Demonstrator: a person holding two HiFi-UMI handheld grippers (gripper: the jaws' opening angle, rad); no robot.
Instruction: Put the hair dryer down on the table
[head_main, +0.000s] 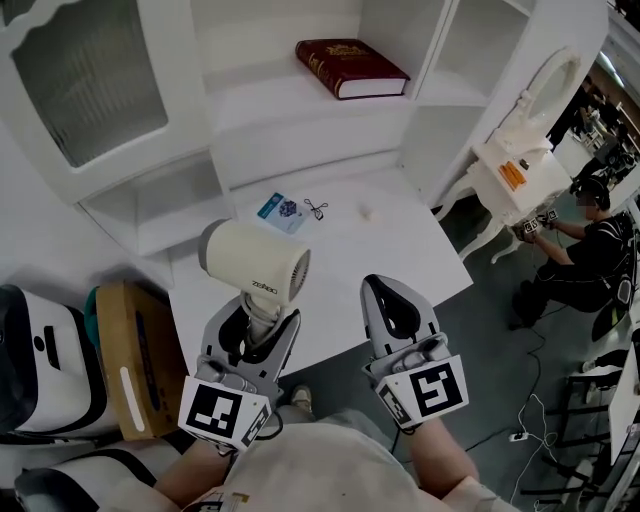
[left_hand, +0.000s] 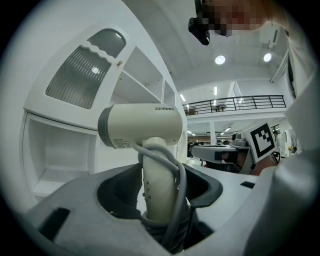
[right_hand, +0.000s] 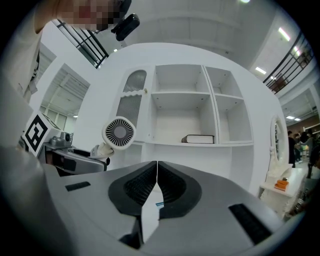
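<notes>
Left gripper (head_main: 262, 318) clamps the hair dryer (head_main: 256, 262) by its handle, upright above the table's (head_main: 400, 235) near edge. Right gripper (head_main: 385, 295) hangs beside it, pinched shut and empty. Released this close to the edge, the top-heavy dryer could tip off the table, or its wrapped cord (left_hand: 176, 175) could snag the jaws.

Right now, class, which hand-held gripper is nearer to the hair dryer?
Left. The left hand-held gripper is shut on the handle of the hair dryer, so they touch. The right hand-held gripper is off to the dryer's right, apart from it, jaws together and empty.
</notes>
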